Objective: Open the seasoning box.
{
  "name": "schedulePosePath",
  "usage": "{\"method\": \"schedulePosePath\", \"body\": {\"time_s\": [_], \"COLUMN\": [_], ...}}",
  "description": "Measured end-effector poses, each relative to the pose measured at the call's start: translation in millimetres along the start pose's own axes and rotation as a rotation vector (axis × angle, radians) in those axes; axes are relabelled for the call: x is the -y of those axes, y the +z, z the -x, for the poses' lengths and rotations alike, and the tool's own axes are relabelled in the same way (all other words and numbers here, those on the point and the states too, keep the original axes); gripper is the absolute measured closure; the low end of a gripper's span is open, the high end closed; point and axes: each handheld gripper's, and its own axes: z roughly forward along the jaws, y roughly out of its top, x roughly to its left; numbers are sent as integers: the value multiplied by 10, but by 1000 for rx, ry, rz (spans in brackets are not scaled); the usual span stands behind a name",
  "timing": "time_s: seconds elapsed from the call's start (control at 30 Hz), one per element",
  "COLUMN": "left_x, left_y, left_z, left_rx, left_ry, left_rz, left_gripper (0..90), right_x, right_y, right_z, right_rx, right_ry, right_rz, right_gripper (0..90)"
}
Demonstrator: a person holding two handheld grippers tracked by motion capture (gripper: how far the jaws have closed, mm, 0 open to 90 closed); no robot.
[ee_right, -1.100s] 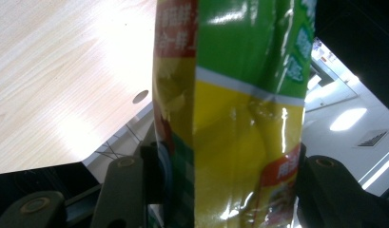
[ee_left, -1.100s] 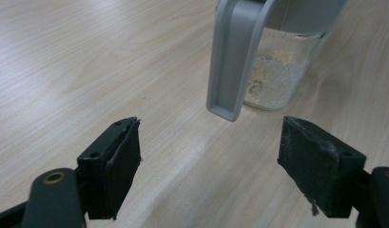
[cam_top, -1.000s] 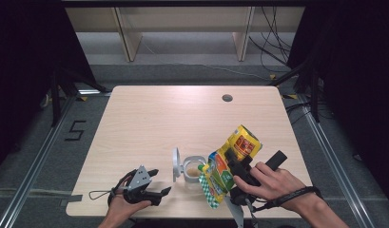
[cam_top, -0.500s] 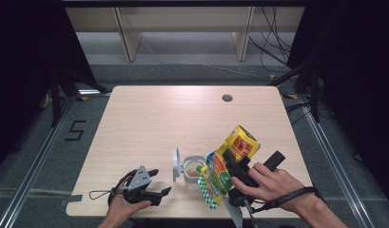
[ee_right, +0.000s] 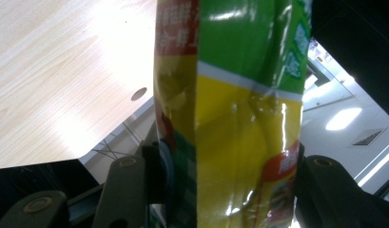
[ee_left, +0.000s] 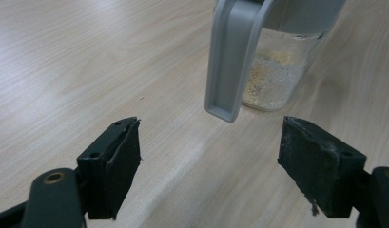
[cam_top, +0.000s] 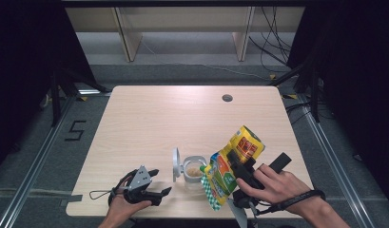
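Right now my right claw [cam_top: 232, 164] pinches a yellow and green bag [cam_top: 230, 164], its two jaws pressed against the bag's sides, as the right gripper view shows with the bag [ee_right: 230, 118] standing between them. From the high view, the bag is tilted, its lower, green-checked end down toward the near edge of the surface [cam_top: 182, 114] and its yellow end raised up and away from me. Just to the left of this claw stands a small clear jar [cam_top: 194, 172] with its grey lid [cam_top: 175, 164] flipped open and standing on edge at the jar's left side. Some pale, crumbly stuff lies in the bottom of the jar [ee_left: 273, 71]. The bag's lower end hangs just beside the jar's right rim; whether it touches, I cannot tell.

My left claw [cam_top: 159, 183] rests low at the near edge of the surface, its jaws spread wide with nothing between them. The jar stands ahead of it, and the lid [ee_left: 232, 57] hangs down between the jaws' line of sight, apart from both pads.
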Motion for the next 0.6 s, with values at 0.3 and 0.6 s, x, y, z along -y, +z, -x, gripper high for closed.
{"method": "schedulePosePath", "body": {"time_s": [0.3, 0.6], "left_x": [-1, 0], "left_y": [-2, 3], "left_z": [-6, -5], "left_rx": [2, 6], "left_ry": [7, 10], "left_rz": [2, -7], "left_gripper": [214, 214], "right_x": [14, -3], "right_y": [-29, -53], "right_z": [1, 3], "right_rx": [4, 16], "right_ry": [-3, -5], "right_rz": [-3, 7], "right_gripper": [549, 551]}}
